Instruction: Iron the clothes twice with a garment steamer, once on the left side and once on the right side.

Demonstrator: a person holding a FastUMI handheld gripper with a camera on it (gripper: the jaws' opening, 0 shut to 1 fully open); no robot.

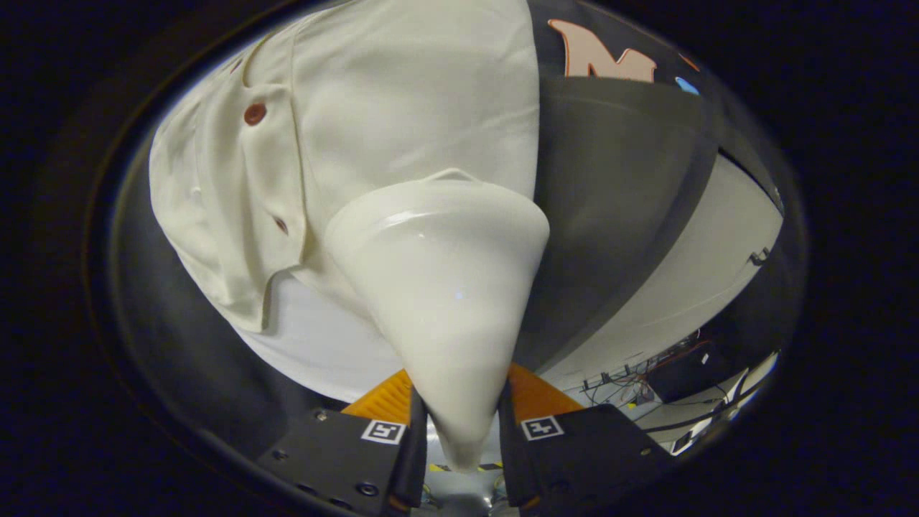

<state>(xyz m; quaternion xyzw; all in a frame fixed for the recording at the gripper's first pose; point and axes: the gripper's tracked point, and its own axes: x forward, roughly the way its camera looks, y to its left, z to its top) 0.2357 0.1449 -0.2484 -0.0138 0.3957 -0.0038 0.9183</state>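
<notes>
Garment steamer (445, 287) stands clamped in the gripper (459, 424), both fingers pressing its narrow handle from either side. Its wide head flares out beyond the fingers, resting against the cream shirt (359, 108) with dark red buttons (254, 113).

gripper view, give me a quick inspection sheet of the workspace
surface: white panel beyond the shirt, right of the dark wall.
job's things: cream shirt with dark red buttons hangs ahead; white garment steamer has its wide head at the shirt's right part.
clutter: nothing seen.
grippers: gripper, both fingers pressing the steamer's narrow handle.
cables: loose wires low on the right, beyond the fingers.
surroundings: black booth cloth behind the shirt.
</notes>
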